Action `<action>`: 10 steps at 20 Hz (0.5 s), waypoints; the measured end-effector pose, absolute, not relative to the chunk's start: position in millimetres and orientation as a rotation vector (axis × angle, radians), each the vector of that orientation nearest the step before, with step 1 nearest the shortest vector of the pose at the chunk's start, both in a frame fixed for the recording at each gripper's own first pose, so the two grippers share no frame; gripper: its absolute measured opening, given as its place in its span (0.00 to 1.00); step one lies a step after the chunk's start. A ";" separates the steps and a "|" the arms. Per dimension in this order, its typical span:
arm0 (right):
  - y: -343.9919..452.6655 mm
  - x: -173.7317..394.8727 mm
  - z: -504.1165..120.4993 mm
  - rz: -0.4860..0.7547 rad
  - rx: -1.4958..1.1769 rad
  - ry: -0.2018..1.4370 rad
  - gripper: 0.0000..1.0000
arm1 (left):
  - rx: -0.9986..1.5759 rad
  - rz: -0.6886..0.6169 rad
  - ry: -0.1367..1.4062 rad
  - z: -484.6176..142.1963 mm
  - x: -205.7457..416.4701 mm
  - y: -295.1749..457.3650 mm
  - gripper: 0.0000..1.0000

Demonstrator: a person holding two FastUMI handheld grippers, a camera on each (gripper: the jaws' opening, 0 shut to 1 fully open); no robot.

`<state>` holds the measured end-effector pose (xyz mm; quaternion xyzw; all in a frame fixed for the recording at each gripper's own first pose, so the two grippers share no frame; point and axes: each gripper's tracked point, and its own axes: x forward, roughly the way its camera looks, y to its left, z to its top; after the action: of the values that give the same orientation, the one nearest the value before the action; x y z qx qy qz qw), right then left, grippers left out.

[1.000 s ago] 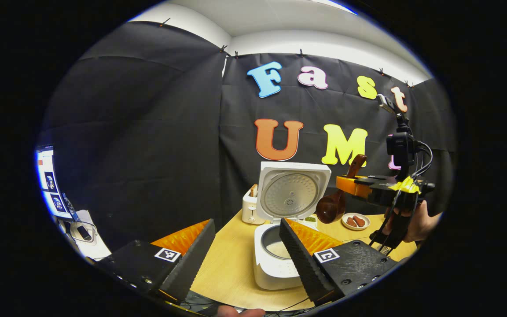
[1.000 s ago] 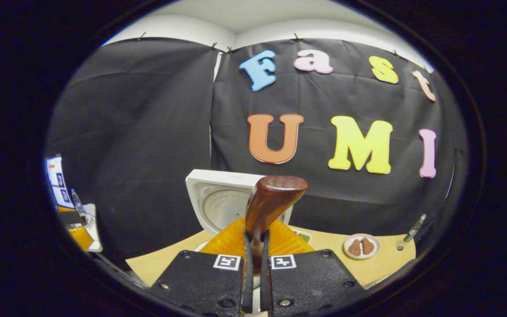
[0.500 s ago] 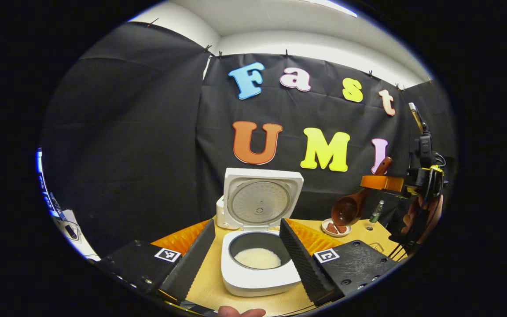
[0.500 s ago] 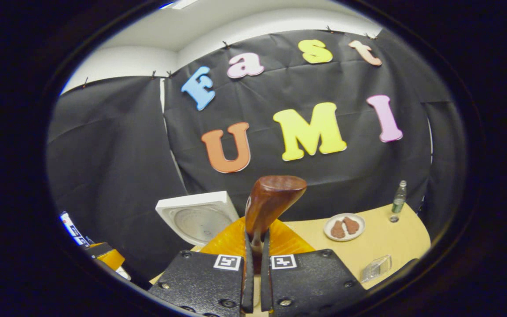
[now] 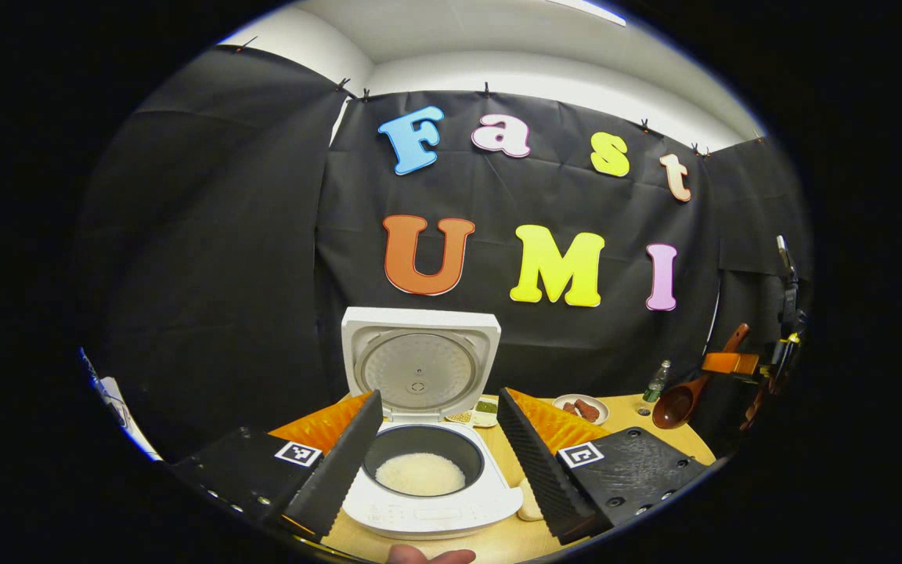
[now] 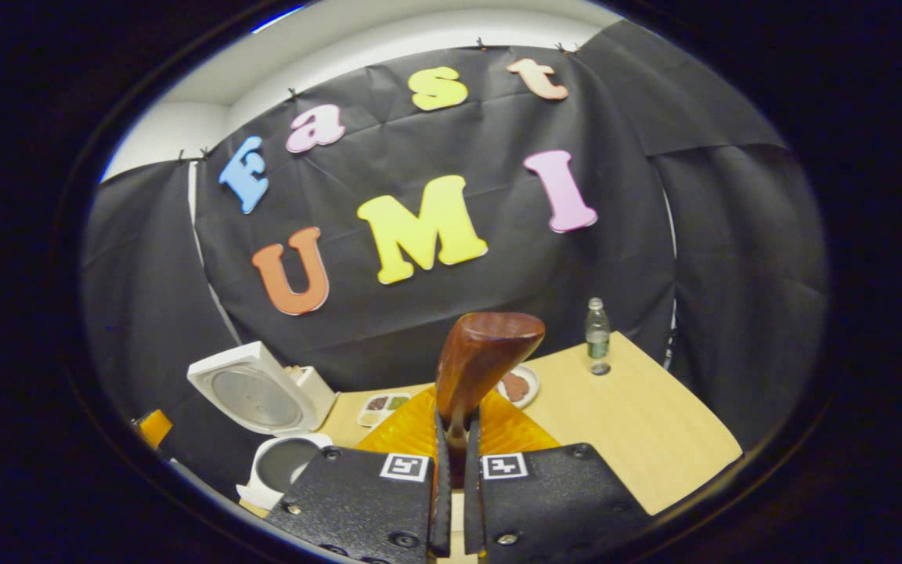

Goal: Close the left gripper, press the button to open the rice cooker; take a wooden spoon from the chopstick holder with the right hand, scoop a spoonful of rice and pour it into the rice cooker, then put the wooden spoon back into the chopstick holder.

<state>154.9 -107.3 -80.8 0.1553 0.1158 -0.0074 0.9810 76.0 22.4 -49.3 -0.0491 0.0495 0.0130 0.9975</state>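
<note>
The white rice cooker (image 5: 435, 509) stands open on the wooden table, its lid (image 5: 418, 366) upright and white rice (image 5: 420, 474) in the pot. My left gripper (image 5: 439, 462) is open just above the cooker's front, one finger on each side of the pot. Far to the right, my right gripper (image 5: 725, 363) holds a dark wooden spoon (image 5: 682, 399) in the air, bowl hanging down. In the right gripper view, the right gripper (image 6: 455, 419) is shut on the spoon's handle (image 6: 486, 352), and the open cooker (image 6: 279, 462) sits at the lower left.
A plate of brown food (image 5: 580, 407), a small divided dish (image 5: 478, 411) and a green bottle (image 6: 596, 337) stand toward the back of the table (image 6: 639, 423). Part of a hand (image 5: 427, 556) shows at the bottom edge. Black cloth walls close the booth.
My right gripper has carried the spoon rightward, away from the cooker, and its view has tilted. The left gripper has swung so that the cooker now sits between its open fingers.
</note>
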 end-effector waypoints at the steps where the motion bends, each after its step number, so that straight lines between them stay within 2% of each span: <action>1: -123.0 154.3 -88.0 -0.038 0.316 0.244 0.11 | -0.101 0.031 0.105 -50.4 79.4 19.7 0.94; 5: -168.8 159.1 -112.3 -0.096 0.305 0.278 0.11 | -0.099 0.065 0.108 -47.7 90.7 12.6 0.94; 10: -193.8 177.5 -159.3 -0.090 0.281 0.347 0.11 | -0.052 0.105 0.109 -41.9 95.1 9.6 0.94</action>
<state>177.5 -193.8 -159.3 0.1391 0.1721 -0.0445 0.9742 95.1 9.6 -41.9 -0.0259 0.0543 0.0523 0.9968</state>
